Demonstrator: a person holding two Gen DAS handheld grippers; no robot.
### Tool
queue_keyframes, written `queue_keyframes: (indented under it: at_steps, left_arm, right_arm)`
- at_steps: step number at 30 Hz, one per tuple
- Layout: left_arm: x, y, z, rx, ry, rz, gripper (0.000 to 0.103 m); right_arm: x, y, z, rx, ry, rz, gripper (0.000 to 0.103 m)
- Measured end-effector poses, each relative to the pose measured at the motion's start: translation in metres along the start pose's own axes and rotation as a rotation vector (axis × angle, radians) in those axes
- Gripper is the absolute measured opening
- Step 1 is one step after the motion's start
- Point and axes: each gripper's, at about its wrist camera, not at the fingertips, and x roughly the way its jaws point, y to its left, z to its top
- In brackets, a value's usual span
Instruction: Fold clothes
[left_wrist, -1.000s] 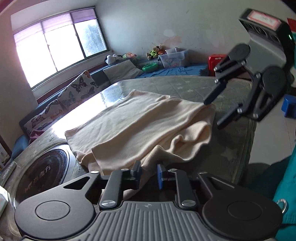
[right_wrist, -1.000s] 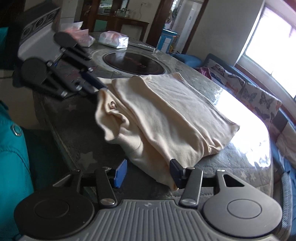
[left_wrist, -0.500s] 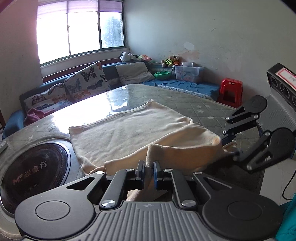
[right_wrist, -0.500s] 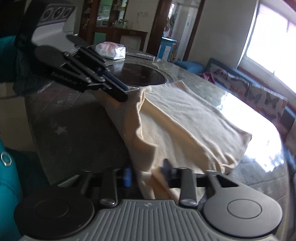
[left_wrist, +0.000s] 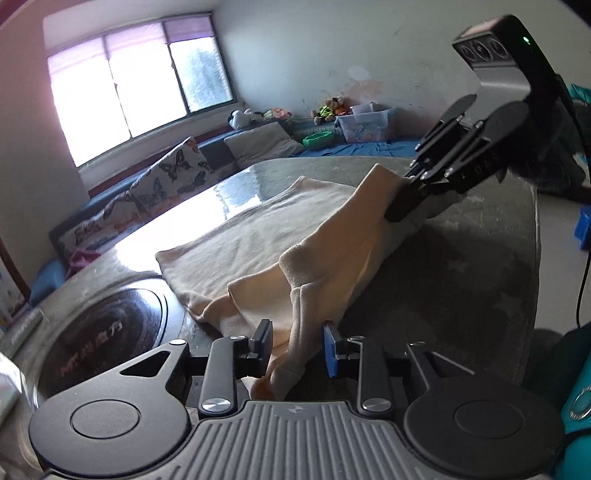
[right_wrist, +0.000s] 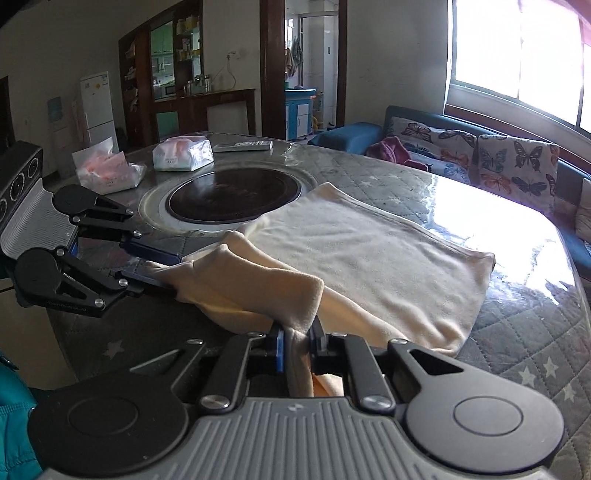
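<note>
A cream garment (left_wrist: 273, 236) lies partly folded on the round table (left_wrist: 480, 295); it also shows in the right wrist view (right_wrist: 369, 254). My left gripper (left_wrist: 297, 347) has its jaws apart with a loose fold of the near edge between them. It also shows in the right wrist view (right_wrist: 166, 271). My right gripper (right_wrist: 297, 349) is shut on the other end of that edge and holds it raised above the table. It also shows in the left wrist view (left_wrist: 399, 206).
A dark round hotplate (right_wrist: 232, 195) sits in the table's middle. Two plastic packets (right_wrist: 183, 151) and a remote lie beyond it. A sofa with butterfly cushions (right_wrist: 513, 162) runs under the window. A teal-clad person (left_wrist: 576, 387) stands at the table's near edge.
My left gripper was shut on the garment edge and has opened. My right gripper closed on the edge and lifted it. Both views have shifted.
</note>
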Motion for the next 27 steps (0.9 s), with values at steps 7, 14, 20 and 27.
queue_keyframes:
  at_steps: [7, 14, 20, 27]
  left_arm:
    - [0.009, -0.003, -0.002, 0.102, 0.008, 0.021, 0.013]
    - [-0.009, 0.0, 0.004, 0.018, -0.04, 0.035, 0.007]
    - [-0.048, -0.004, 0.019, -0.037, -0.09, 0.015, 0.007]
    - [-0.091, -0.013, 0.025, -0.11, -0.119, -0.008, 0.007]
  right_arm:
    - [-0.004, 0.005, -0.007, 0.029, -0.018, -0.029, 0.01]
    - [-0.015, 0.012, -0.009, 0.033, -0.064, -0.043, 0.009]
    - [-0.047, 0.022, -0.008, 0.014, -0.119, -0.044, 0.009]
    - [-0.093, 0.05, -0.015, -0.02, -0.145, -0.018, 0.009]
